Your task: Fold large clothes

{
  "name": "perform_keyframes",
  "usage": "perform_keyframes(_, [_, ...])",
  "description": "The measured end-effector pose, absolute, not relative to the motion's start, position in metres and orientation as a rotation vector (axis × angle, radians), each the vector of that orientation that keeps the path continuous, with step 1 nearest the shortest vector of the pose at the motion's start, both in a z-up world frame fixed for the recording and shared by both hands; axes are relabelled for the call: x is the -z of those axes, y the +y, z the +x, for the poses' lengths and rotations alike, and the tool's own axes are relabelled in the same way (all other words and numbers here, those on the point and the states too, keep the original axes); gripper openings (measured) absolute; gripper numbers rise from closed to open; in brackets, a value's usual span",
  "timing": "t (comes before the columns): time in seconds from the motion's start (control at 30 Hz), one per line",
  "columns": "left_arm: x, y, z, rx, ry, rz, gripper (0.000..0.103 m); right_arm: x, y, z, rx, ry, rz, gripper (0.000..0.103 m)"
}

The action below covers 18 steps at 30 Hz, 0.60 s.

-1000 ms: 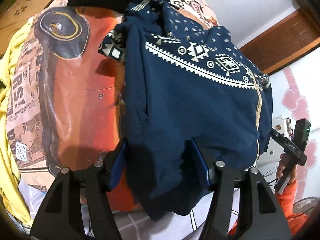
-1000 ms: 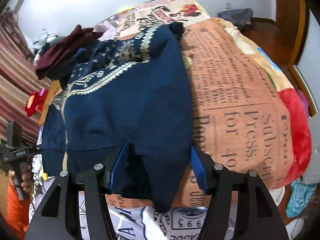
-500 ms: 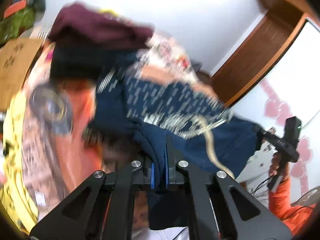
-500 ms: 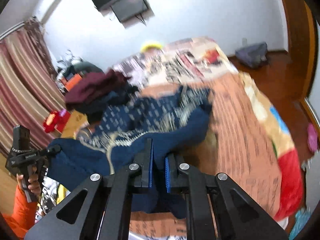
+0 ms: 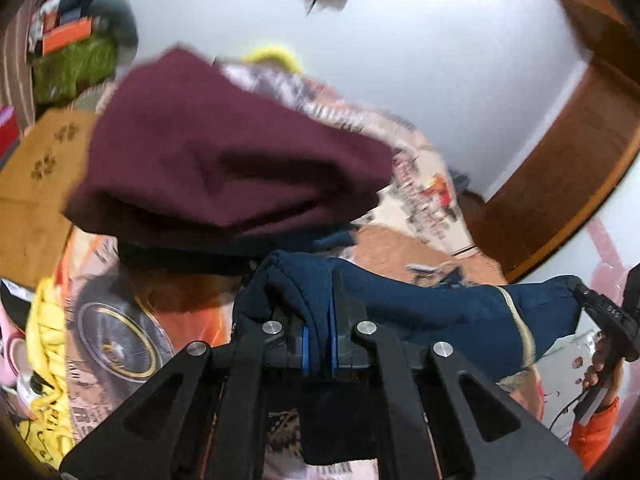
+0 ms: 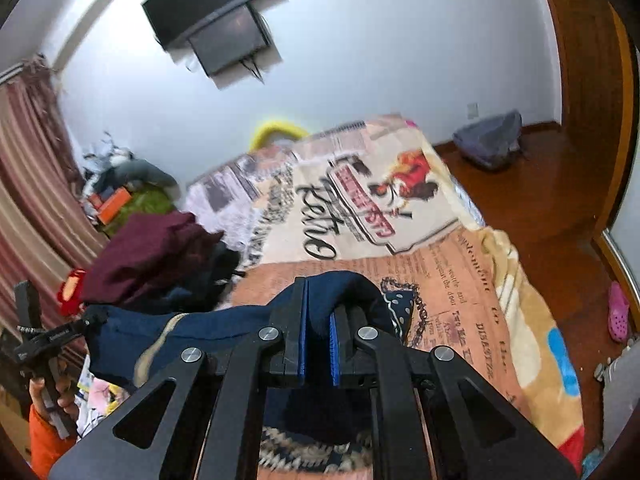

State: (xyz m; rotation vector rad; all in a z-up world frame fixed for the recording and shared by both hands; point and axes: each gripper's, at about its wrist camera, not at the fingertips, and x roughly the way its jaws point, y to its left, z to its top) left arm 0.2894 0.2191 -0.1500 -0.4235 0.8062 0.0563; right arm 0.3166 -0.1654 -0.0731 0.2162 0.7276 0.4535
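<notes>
A: Largest first. Bed point(image 6: 500, 288) under a printed newspaper-pattern blanket point(image 6: 360, 200), filling the middle of the right wrist view; wooden floor point(image 6: 560, 184) to its right.

B: Noted. Wall behind: dark screen point(image 6: 216, 12) mounted high. Striped curtain point(image 6: 24, 184) at left edge.

A: Task garment next. Navy hooded sweater point(image 6: 224, 324), lifted off the blanket, stretched as a band between both grippers, part hanging below them. Pale drawstring or trim visible along it point(image 5: 520, 328).

B: Other clothes: maroon garment point(image 5: 224, 160) heaped on a dark pile at the left side of bed, behind the sweater. Blurred in left wrist view. Yellow cloth point(image 5: 48, 344) at lower left there.

A: Grippers. Left gripper point(image 5: 319, 344): jaws pressed together on a fold of the navy sweater, blue pads flanking the cloth. Right gripper point(image 6: 318, 344): same, jaws pinching a navy fold.

B: Confirmed from opposite views too: each gripper seen at the far end of the band, held by a hand point(image 6: 48, 396) with orange sleeve point(image 6: 44, 444).

A: Small items: grey bag point(image 6: 490, 142) on floor by wall; pink shoe point(image 6: 618, 312) at right edge.
</notes>
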Motion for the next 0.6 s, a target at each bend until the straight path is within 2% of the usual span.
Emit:
perform_keyframes(0.17, [0.188, 0.225, 0.323, -0.054, 0.948, -0.426, 0.01, 0.086, -0.163, 0.343, -0.444, 0.823, 0.191, 0.008])
perform_keyframes(0.3, [0.189, 0.221, 0.326, -0.022, 1.002, -0.37, 0.013, 0.084, -0.159, 0.343, -0.419, 0.854, 0.112, 0.008])
perform_keyframes(0.33, [0.185, 0.218, 0.322, -0.014, 1.0, -0.364, 0.018, 0.082, -0.158, 0.341, -0.417, 0.85, 0.084, 0.008])
perform_keyframes(0.4, [0.172, 0.216, 0.314, -0.001, 0.973, -0.349, 0.034, 0.077, -0.155, 0.338, -0.413, 0.848, 0.033, 0.009])
perform_keyframes(0.47, [0.159, 0.219, 0.307, -0.014, 0.922, -0.332, 0.06, 0.072, -0.155, 0.337, -0.42, 0.86, 0.011, 0.009])
perform_keyframes(0.53, [0.145, 0.221, 0.299, -0.036, 0.869, -0.31, 0.065, 0.068, -0.156, 0.339, -0.424, 0.877, 0.005, 0.009])
perform_keyframes(0.6, [0.134, 0.222, 0.292, -0.047, 0.844, -0.29, 0.065, 0.063, -0.16, 0.339, -0.428, 0.886, 0.018, 0.01])
